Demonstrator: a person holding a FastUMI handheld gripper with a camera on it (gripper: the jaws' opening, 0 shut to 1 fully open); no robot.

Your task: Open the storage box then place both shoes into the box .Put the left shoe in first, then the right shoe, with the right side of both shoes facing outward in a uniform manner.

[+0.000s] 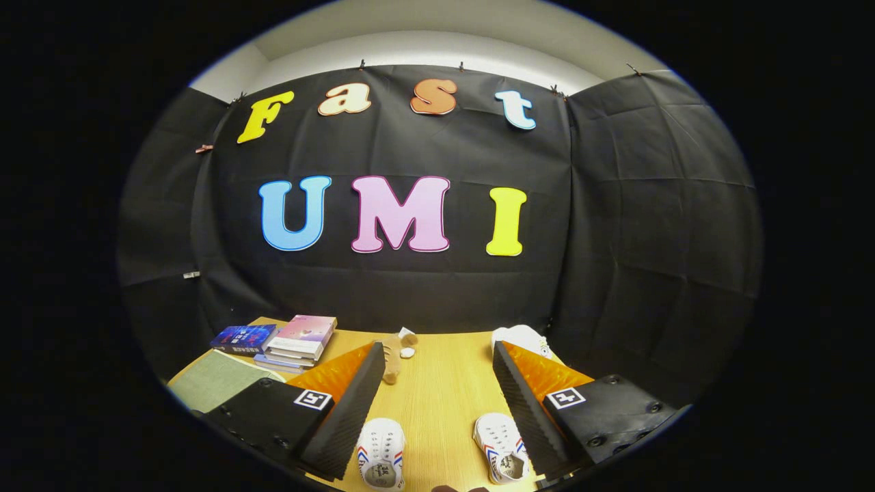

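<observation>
Your gripper [437,383] is spread wide with nothing in it, above a pale wooden table [437,396]. Both white shoes [381,454] [501,456] lie between the fingers, close in. A book stack [297,342] sits beyond, left; a white object [523,338], perhaps the box, right.

Hand-held gripper [437,403]: ridged wedge fingers, square markers, screwed mounts.
</observation>
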